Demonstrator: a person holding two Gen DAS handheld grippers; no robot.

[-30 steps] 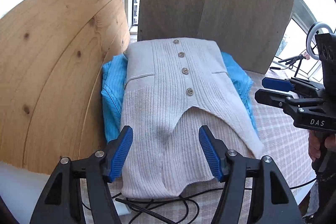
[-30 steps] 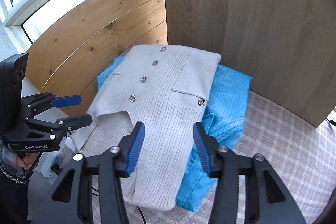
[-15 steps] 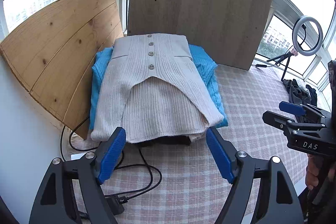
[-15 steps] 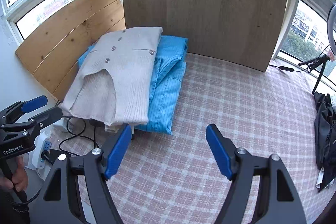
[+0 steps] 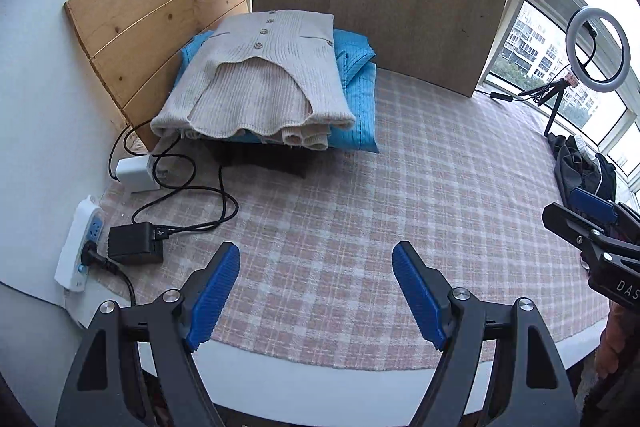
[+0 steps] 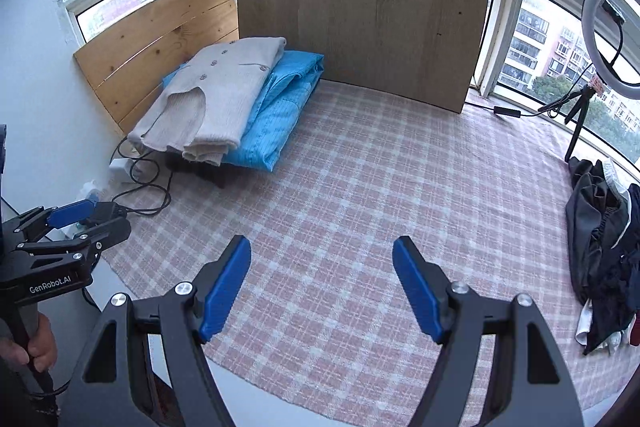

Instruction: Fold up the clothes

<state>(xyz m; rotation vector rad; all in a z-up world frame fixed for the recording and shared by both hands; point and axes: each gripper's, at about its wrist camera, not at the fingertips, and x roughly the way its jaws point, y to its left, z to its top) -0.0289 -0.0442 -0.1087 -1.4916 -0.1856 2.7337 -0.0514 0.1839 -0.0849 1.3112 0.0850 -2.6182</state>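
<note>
A folded beige cardigan lay on a blue garment in the tabletop's far corner. Both claws, left and right, hung released and empty; next apparently came fetching the dark unfolded clothes.

Left gripper: black angular frame, blue ribbed pads, round silver screws at the finger pivots. Right gripper: same build. Seen side-on from the other camera, left body carries white "GenRobot.AI" lettering at 9 o'clock; right body shows white "DAS" at 3 o'clock. Black handle.
</note>
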